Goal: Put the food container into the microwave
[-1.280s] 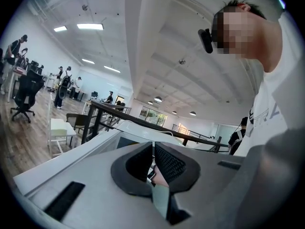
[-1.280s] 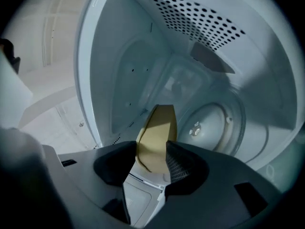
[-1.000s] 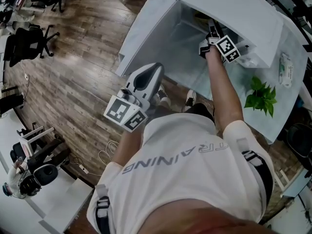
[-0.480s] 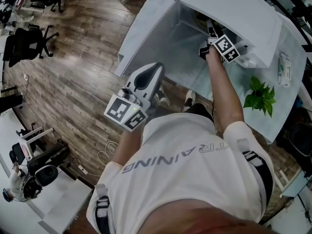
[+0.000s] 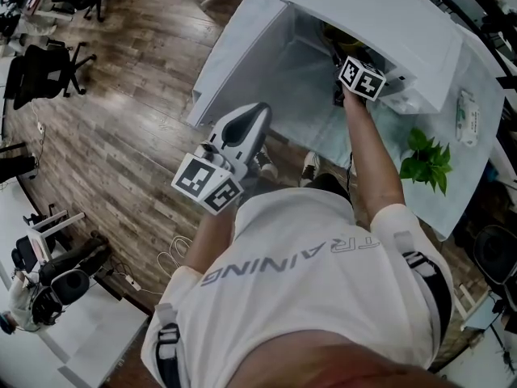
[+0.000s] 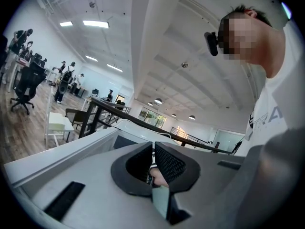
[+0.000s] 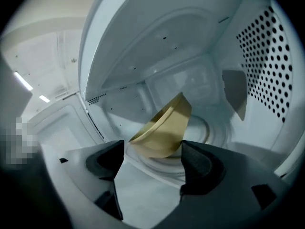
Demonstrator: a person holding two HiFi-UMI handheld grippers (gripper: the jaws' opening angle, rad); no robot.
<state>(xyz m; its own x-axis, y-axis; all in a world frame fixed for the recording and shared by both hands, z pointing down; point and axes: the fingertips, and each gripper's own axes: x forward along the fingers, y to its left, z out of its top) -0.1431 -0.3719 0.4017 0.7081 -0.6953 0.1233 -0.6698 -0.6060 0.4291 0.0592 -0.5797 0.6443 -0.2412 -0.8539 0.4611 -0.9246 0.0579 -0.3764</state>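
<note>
In the right gripper view a yellow bowl-shaped food container point(image 7: 164, 125) hangs tilted inside the white microwave point(image 7: 200, 66), just above the round turntable point(image 7: 209, 128). My right gripper point(image 7: 152, 149) is shut on it, one jaw at each side of the bowl. The head view shows the right gripper point(image 5: 361, 78) reaching into the open front of the microwave point(image 5: 388, 23), so its jaws are hidden there. My left gripper point(image 5: 242, 128) is held low by the person's waist, away from the table. Its jaws point(image 6: 153, 163) are shut with nothing in them.
A green potted plant point(image 5: 424, 158) and a white packet point(image 5: 466, 115) lie on the pale table point(image 5: 242, 63) right of the microwave. Perforated vents point(image 7: 267, 56) line the cavity's right wall. Office chairs point(image 5: 48, 67) stand on the wooden floor far left.
My right gripper has pushed deeper into the microwave, carrying the container with it. The left gripper has stayed where it was.
</note>
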